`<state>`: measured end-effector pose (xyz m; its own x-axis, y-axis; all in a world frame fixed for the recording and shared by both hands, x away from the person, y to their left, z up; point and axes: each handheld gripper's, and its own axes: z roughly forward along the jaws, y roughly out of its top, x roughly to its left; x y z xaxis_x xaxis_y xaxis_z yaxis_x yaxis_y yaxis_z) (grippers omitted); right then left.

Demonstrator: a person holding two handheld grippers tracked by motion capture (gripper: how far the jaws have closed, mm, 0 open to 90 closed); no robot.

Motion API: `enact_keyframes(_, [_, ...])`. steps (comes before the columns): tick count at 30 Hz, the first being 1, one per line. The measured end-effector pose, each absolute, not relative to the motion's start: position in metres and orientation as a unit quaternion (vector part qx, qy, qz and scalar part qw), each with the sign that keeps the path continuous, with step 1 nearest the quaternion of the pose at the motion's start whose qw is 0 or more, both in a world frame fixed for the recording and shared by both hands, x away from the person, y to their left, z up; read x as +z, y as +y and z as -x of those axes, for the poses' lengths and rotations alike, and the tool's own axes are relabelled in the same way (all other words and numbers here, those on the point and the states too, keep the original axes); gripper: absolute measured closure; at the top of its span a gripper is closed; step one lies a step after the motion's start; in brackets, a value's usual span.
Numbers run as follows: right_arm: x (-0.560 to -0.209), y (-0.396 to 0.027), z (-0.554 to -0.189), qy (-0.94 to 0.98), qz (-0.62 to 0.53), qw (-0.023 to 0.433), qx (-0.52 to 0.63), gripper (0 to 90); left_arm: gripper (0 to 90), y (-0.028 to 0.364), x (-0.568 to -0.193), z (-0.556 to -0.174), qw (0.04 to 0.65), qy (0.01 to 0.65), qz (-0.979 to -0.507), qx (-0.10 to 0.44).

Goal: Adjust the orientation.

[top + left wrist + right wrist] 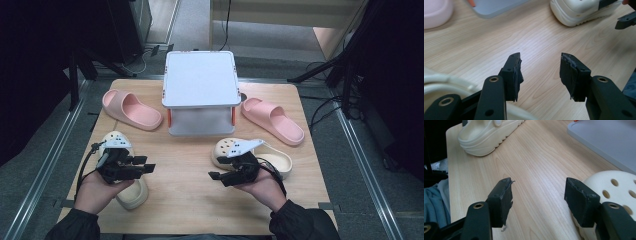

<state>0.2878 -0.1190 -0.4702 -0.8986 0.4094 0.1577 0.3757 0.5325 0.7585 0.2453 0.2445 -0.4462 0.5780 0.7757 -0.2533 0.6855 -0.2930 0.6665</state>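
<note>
1. Scene: light wooden desk; a pale grey two-tier plastic shelf at the back centre; a pink foam slide sandal on each side of it.
2. Task things: two cream perforated foam clogs. Left clog lies under the left tongs; right clog lies just beside the right tongs.
3. Left tongs: released, nothing between the jaws. Right tongs: released too, bare wood between them.
4. Judged step: between grasps, clogs not yet shelved.
5. Next move likely calls for lowering one set of tongs over a clog's rim or strap, clenching, then lifting toward the shelf.
</note>
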Motion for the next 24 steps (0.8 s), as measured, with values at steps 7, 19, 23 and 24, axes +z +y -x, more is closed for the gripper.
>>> enact_keyframes(7, [-0.471, -0.111, -0.29, 0.88, -0.219, 0.012, 0.422, 39.9, 51.0, 0.264, -0.441, -0.237, 0.381, 0.476, -0.789, 0.072])
enact_keyframes(19, [-0.472, -0.102, -0.293, 0.885, -0.207, 0.004, 0.418, 40.0, 49.5, 0.311, -0.433, -0.219, 0.379, 0.519, -0.759, 0.108])
enact_keyframes(23, [-0.472, -0.101, -0.293, 0.885, -0.206, 0.005, 0.417, 40.0, 46.3, 0.327, -0.437, -0.218, 0.377, 0.542, -0.741, 0.123])
enact_keyframes(24, [-0.472, -0.101, -0.293, 0.886, -0.207, 0.004, 0.414, 40.0, 44.8, 0.332, -0.442, -0.221, 0.38, 0.55, -0.733, 0.127])
